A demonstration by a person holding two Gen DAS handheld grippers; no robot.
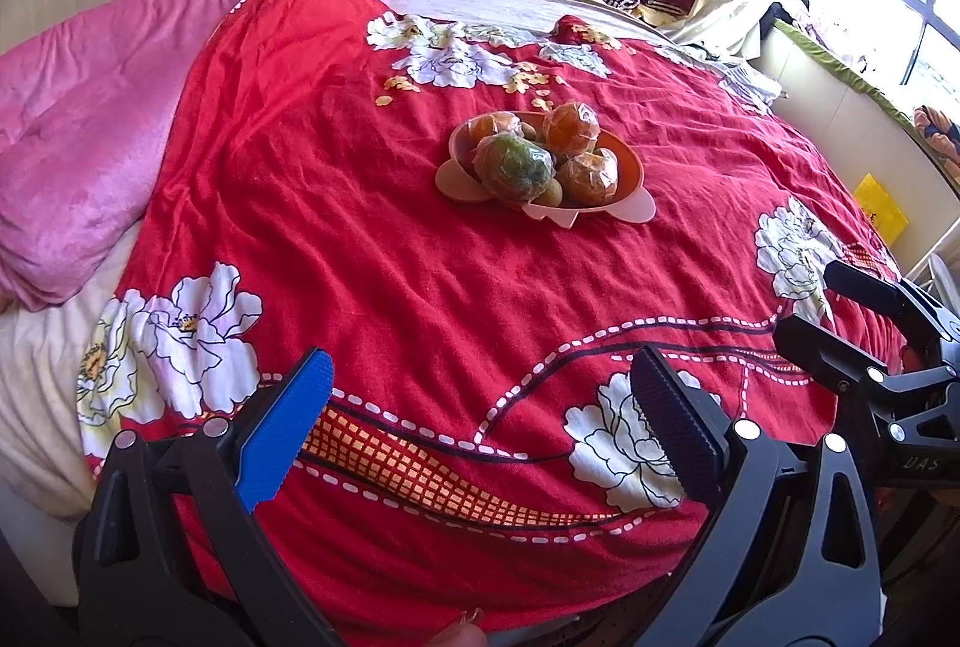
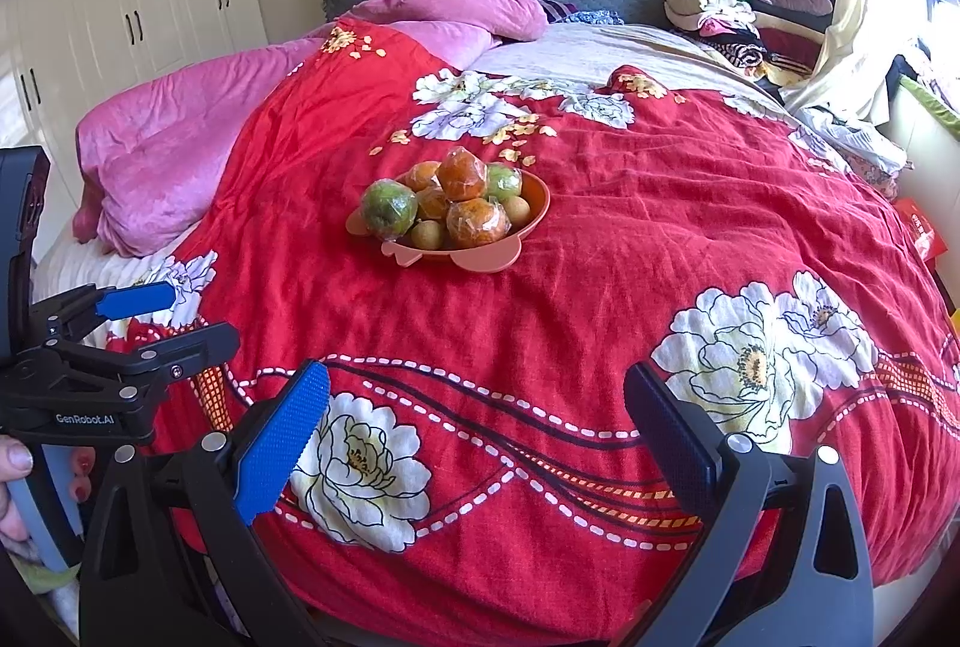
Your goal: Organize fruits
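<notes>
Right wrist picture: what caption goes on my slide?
Open right gripper faces a pink bowl of wrapped fruits on the red bedspread.

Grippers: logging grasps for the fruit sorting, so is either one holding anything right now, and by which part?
Nothing is held. The left gripper and right gripper are both open, short of the fruit bowl.

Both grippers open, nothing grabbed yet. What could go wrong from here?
1. The fruits are heaped above the rim of the pink bowl; pulling one out may send others rolling.
2. The bowl sits on a soft, wrinkled red bedspread, so pressing down could tip it.
3. Several fruits look wrapped in clear film; the left gripper or right gripper might slip or catch only the wrap.
</notes>
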